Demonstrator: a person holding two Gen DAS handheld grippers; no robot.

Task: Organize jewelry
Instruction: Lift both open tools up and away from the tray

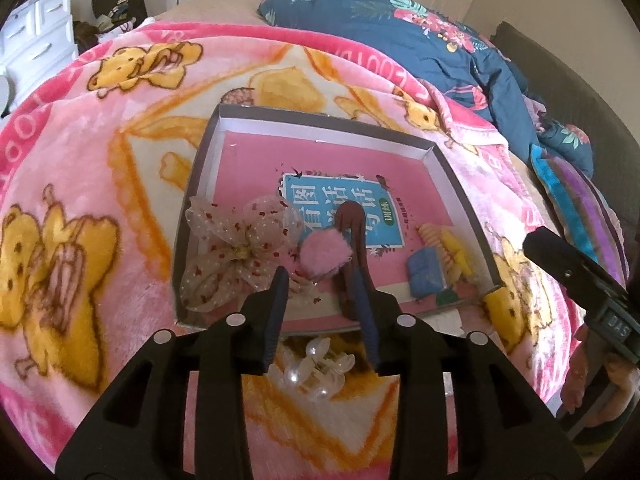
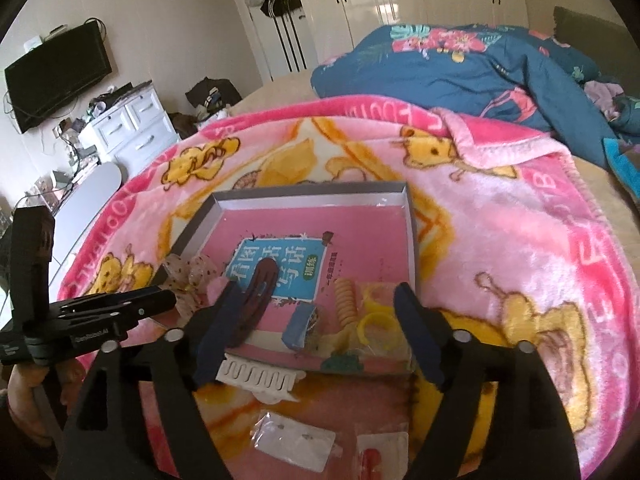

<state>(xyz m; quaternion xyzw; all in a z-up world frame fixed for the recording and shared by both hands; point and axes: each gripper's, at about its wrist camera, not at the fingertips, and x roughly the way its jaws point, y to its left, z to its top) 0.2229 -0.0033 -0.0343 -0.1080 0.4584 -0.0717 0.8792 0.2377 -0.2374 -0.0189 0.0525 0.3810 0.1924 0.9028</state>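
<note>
With our left tool point(image 1: 322, 292) gaping empty over the tray point(image 1: 448, 168), we judge the brown hair clip point(image 1: 350, 240) lying inside stiff, light, best pinched mid-length; our right tool point(image 2: 316, 312) gapes empty too.

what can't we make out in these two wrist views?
- Clear claw clip, left view: partly behind the left gripper fingers.
- Brown clip, right view: lower end behind the right gripper finger.
- Red item in packet, right view: cut off by the frame edge, blurred.
</note>
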